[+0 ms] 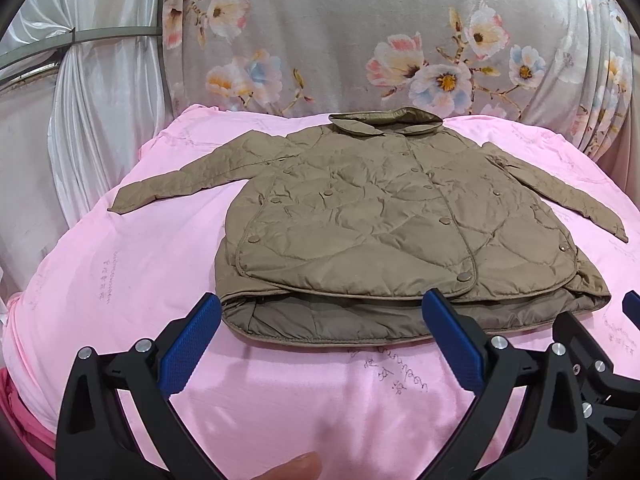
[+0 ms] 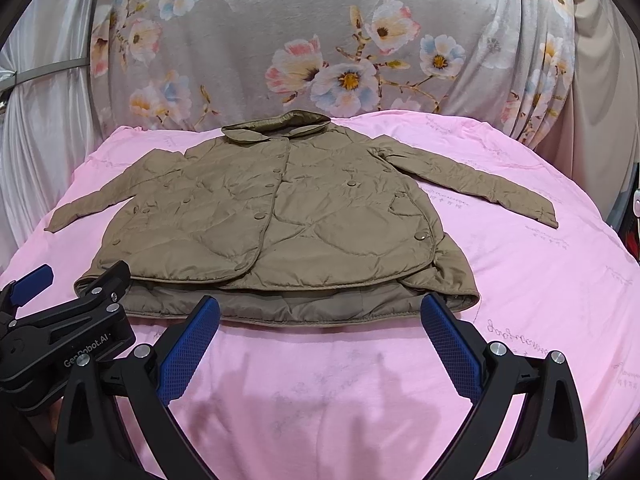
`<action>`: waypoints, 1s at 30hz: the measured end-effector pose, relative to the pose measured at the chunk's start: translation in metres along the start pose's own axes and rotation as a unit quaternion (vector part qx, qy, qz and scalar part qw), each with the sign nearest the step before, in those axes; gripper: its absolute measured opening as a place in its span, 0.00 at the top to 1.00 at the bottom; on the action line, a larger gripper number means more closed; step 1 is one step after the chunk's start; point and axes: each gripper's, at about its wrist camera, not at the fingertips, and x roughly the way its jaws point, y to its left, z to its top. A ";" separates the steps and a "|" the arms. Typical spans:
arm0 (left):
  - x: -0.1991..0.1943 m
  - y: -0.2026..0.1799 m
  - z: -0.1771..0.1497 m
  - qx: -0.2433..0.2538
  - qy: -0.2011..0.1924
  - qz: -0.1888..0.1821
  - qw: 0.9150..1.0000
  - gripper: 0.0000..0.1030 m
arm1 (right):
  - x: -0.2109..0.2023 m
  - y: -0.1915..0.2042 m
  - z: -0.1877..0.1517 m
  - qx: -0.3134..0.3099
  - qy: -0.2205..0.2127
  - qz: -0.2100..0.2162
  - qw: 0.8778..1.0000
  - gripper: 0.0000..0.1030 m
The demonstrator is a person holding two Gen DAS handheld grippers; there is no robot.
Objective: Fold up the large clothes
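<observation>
Brown quilted jacket (image 1: 384, 220) flat at the pink sheet (image 1: 120, 280) centre, sleeves spread, my left gripper (image 1: 320, 344) and right gripper (image 2: 320, 344) wide open, holding nothing, near its hem

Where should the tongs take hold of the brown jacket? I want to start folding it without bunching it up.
Judging by its pose, grip the cuffs. The jacket lies flat, front up, sleeves spread. The left tongs could take the left cuff from outside, the right tongs the right cuff. Both are open, and those thin free ends lift easily.
</observation>
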 end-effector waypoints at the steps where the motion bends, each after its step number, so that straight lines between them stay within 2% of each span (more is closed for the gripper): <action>1: 0.000 0.000 0.000 0.000 0.000 0.000 1.000 0.05 | 0.000 0.000 0.000 0.000 0.000 0.000 1.000 0.05; 30: 0.004 0.004 0.001 -0.001 0.003 0.004 1.000 0.05 | 0.006 0.005 -0.001 -0.001 0.009 0.001 1.000 0.05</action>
